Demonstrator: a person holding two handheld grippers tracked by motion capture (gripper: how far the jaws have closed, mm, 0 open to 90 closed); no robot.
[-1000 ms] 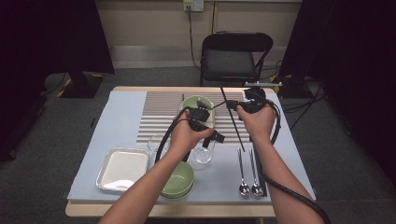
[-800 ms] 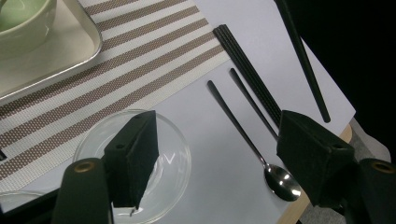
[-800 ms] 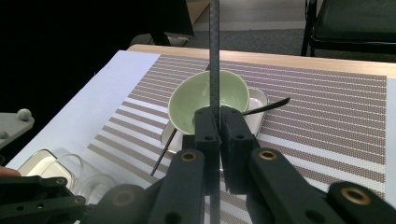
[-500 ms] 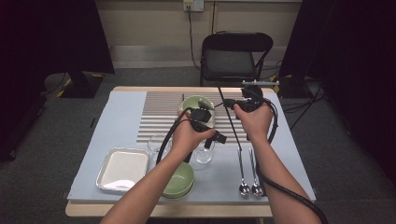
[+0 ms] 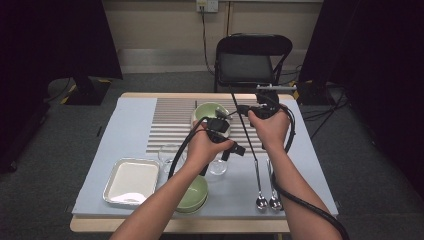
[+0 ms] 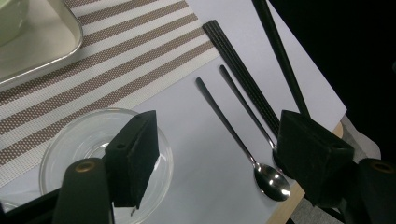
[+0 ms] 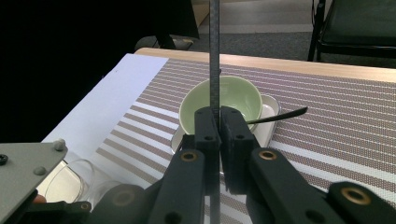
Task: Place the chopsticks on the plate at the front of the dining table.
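The black chopstick (image 7: 214, 56) is pinched between the closed jaws of the right gripper (image 7: 218, 122) and stands up past them, over the far middle of the striped mat (image 7: 327, 121). That gripper's own view shows the green bowl (image 7: 232, 95) just beyond, sitting on a small tray with a dark handle poking out to the right. From above, the chopstick (image 5: 243, 122) slants across the table. The left gripper (image 6: 219, 154) has its jaws wide apart over a glass dish (image 6: 70, 144); its view picks out two spoons (image 6: 233, 135) and more chopsticks lying near the table's right edge.
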